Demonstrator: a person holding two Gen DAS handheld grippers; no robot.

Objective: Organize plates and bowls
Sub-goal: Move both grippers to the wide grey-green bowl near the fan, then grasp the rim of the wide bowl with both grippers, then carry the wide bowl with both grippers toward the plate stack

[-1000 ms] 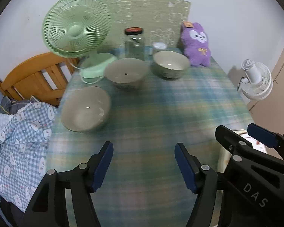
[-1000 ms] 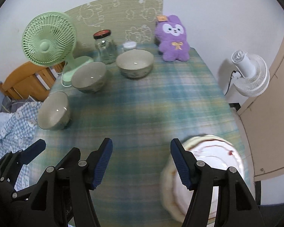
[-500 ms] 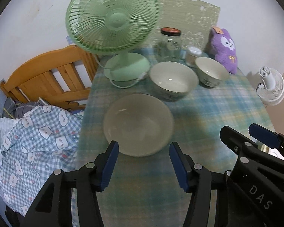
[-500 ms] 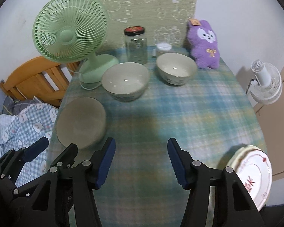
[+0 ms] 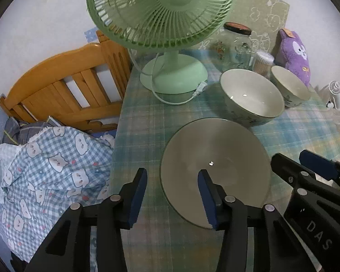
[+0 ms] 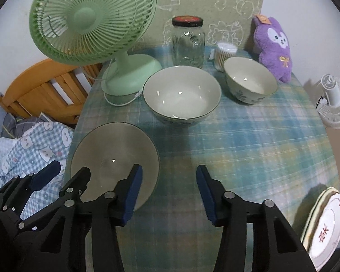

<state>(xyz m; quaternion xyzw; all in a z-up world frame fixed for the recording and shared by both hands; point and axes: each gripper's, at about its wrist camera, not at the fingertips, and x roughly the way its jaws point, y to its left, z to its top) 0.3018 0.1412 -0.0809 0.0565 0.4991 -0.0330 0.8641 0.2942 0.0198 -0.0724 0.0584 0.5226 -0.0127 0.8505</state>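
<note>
Three pale green bowls stand on the plaid tablecloth. The nearest bowl (image 5: 215,165) is at the table's left edge; it also shows in the right wrist view (image 6: 114,156). My left gripper (image 5: 172,185) is open, its right finger over this bowl's near-left rim and its left finger outside it. The middle bowl (image 6: 181,95) and the small far bowl (image 6: 250,81) stand behind. My right gripper (image 6: 167,185) is open and empty above the cloth, right of the near bowl. A stack of plates (image 6: 326,224) lies at the table's front right corner.
A green desk fan (image 6: 95,22) stands at the back left with its cord on the cloth. A glass jar (image 6: 188,43), a cotton swab tub (image 6: 225,55) and a purple plush (image 6: 275,45) line the back. A wooden bed frame (image 5: 63,90) and checked bedding (image 5: 45,170) lie left.
Both grippers have moved forward and left toward the near bowl. The left gripper's right finger now stands over its rim. Both have stayed open.
</note>
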